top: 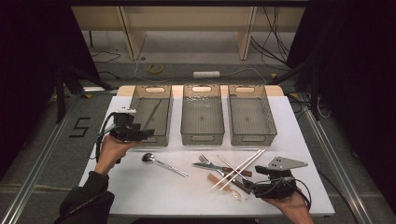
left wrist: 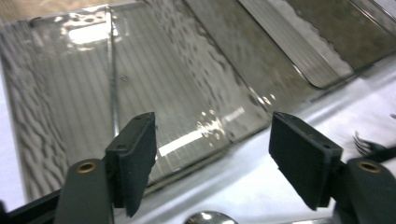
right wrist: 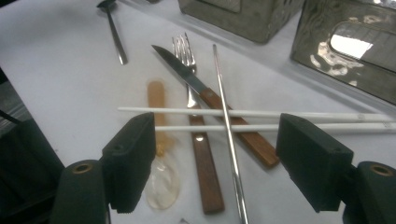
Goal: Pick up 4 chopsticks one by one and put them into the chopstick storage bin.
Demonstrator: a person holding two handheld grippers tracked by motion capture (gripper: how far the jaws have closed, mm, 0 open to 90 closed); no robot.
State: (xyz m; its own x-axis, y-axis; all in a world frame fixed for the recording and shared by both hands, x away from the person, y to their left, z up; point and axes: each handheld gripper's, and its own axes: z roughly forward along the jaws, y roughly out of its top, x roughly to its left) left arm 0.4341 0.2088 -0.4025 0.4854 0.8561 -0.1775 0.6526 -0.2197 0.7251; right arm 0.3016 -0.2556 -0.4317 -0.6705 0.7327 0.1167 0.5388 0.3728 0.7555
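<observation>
My left gripper (top: pixel 148 133) (left wrist: pixel 212 154) stands open with nothing between its jaws, at the near left corner of the left clear bin (top: pixel 150 139) (left wrist: pixel 60 140). A thin metal stick (top: pixel 152 113) (left wrist: pixel 112 84) lies inside that bin. At the table's front right, my right gripper (top: pixel 250 184) (right wrist: pixel 215 154) is open and empty just above a heap of cutlery. The heap holds a fork (top: pixel 205 160) (right wrist: pixel 184 46), a wooden-handled knife (top: pixel 210 166) (right wrist: pixel 187 77), two white chopsticks (top: pixel 243 165) (right wrist: pixel 303 114), a metal chopstick (right wrist: pixel 226 116) and a pale spoon (right wrist: pixel 161 182).
A metal spoon (top: pixel 161 162) (right wrist: pixel 112 23) lies alone on the white table between the two hands. The middle bin (top: pixel 202 137) and the right bin (top: pixel 252 138) stand in a row with the left one along the back. Floor and cables lie beyond the table.
</observation>
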